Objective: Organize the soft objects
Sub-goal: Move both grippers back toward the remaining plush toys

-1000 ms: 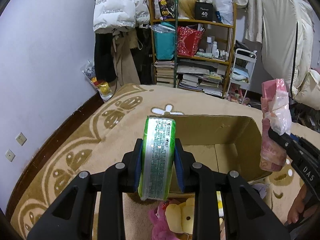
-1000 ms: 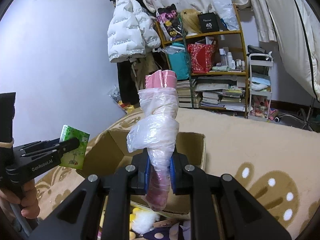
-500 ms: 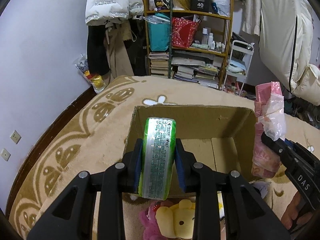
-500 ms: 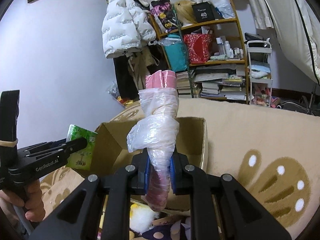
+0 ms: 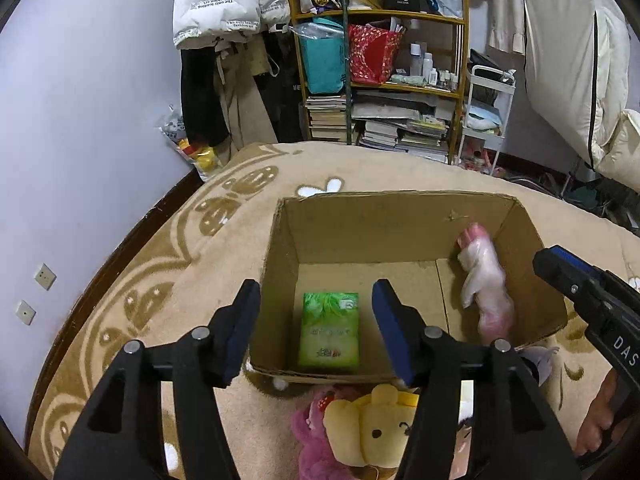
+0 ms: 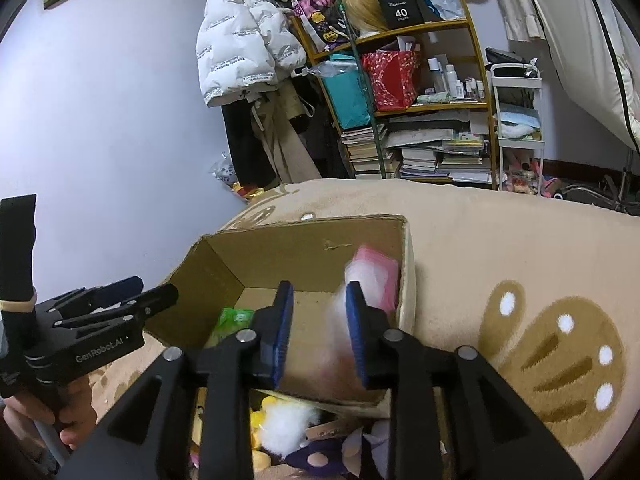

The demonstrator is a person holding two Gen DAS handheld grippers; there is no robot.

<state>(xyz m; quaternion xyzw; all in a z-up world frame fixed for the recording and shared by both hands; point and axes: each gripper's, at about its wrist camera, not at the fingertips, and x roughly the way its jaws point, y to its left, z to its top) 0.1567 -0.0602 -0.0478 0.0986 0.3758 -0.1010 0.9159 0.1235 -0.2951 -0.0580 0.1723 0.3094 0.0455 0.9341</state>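
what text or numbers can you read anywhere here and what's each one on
"40": black box on the top shelf; the small line under it is too small to read.
"GenRobot.AI": side of the left gripper.
"DAS": side of the right gripper; the rest is cut off.
White puffer jacket: rows of printed words, too small to read.
Green tissue pack in the cardboard box: print too blurred to read.

matt cardboard box, glossy plastic-wrapped pack
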